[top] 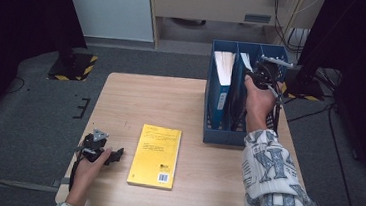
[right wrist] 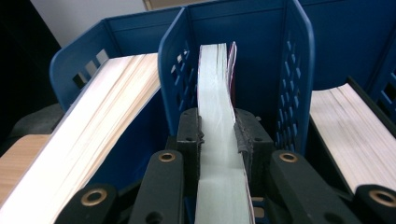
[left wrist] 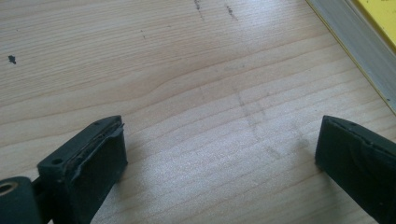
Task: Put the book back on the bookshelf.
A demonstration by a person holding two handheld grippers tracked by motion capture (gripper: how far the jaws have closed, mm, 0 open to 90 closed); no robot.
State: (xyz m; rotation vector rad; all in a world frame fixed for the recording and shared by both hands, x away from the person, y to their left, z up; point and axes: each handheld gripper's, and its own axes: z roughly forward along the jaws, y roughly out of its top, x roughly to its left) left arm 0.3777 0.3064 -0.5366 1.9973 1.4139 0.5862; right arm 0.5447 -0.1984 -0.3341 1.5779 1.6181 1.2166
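Far right, right gripper (right wrist: 217, 135) clamps thin book (right wrist: 214, 93) in blue file rack's (top: 217, 135) middle slot; left gripper (left wrist: 219, 154) gapes empty near yellow book (top: 155, 156).

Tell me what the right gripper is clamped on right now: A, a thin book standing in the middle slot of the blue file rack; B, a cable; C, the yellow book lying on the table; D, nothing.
A: the right gripper pinches the thin book upright inside the blue file rack.
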